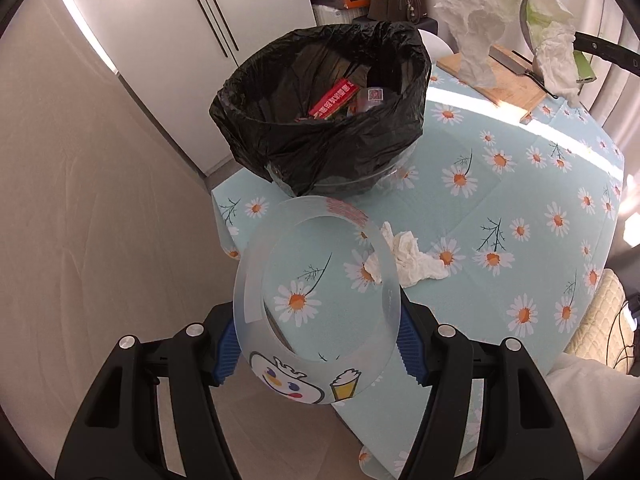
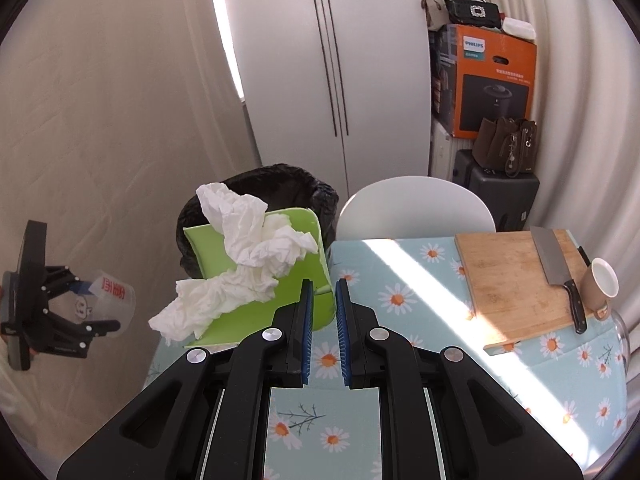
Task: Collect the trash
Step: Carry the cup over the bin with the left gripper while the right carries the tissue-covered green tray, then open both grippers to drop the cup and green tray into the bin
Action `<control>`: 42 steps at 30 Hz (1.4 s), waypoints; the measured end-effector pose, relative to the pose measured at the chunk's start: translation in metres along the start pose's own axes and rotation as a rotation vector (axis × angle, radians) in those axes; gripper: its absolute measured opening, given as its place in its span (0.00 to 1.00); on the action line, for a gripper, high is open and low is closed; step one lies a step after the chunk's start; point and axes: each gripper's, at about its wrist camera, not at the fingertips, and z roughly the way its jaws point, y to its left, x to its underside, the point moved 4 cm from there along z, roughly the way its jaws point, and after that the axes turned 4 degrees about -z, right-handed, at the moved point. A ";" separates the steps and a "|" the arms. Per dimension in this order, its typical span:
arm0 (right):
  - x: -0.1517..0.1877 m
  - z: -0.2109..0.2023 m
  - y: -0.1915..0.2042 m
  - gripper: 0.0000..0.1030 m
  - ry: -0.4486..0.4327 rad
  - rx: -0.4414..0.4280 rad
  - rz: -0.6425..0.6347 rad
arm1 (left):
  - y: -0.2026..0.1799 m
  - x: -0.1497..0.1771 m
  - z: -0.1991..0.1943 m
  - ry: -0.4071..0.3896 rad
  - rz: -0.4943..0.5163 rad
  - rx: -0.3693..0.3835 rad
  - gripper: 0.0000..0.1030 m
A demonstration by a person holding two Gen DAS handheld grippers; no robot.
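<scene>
Daisy tablecloth [image 1: 520, 168]: left tongs [image 1: 316, 344] grip cup [image 1: 316, 320] (right [image 2: 324, 292] pinch dustpan [image 2: 260, 272]).

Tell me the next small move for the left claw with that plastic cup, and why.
Probably carry the clear plastic cup forward over the black-lined bin before opening. The left claw grips it above the table edge, short of the bin's open mouth, so releasing now would likely drop it on the tablecloth.

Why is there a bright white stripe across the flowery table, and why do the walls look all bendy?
Right wrist view: sunlight falls in a slanted band over the tablecloth and washes out the daisies beside the cutting board. Left wrist view: the same glare curves along the table's far side. Both views: the fisheye lens bows the cupboard and darkens the corners.
</scene>
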 end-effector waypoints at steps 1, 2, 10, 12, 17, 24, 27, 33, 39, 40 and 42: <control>-0.008 0.002 0.002 0.10 -0.005 -0.001 -0.011 | 0.001 -0.009 -0.002 -0.013 0.005 0.000 0.63; -0.015 0.005 0.005 0.10 -0.009 -0.004 -0.024 | 0.002 -0.018 -0.004 -0.025 0.005 -0.003 0.63; -0.072 0.043 0.022 0.10 -0.044 -0.077 -0.090 | 0.010 -0.084 -0.004 -0.081 0.026 0.001 0.63; -0.083 0.056 0.023 0.11 -0.046 -0.097 -0.098 | 0.013 -0.099 -0.002 -0.091 0.030 -0.001 0.63; -0.108 0.091 0.026 0.11 -0.043 -0.141 -0.125 | 0.021 -0.132 0.013 -0.102 0.052 -0.017 0.63; -0.135 0.141 0.033 0.11 -0.011 -0.174 -0.220 | 0.027 -0.164 0.059 -0.058 0.063 -0.001 0.63; -0.134 0.168 0.036 0.11 0.036 -0.184 -0.235 | 0.025 -0.168 0.085 -0.022 0.071 0.002 0.63; -0.115 0.224 0.037 0.11 0.151 -0.197 -0.258 | 0.020 -0.168 0.136 0.064 0.050 0.048 0.63; -0.100 0.253 0.037 0.11 0.203 -0.213 -0.255 | 0.017 -0.163 0.160 0.113 0.044 0.050 0.63; -0.100 0.256 0.037 0.13 0.207 -0.215 -0.256 | 0.017 -0.162 0.160 0.106 0.047 0.051 0.68; -0.099 0.259 0.038 0.14 0.205 -0.213 -0.262 | 0.016 -0.163 0.158 0.074 0.071 0.048 0.77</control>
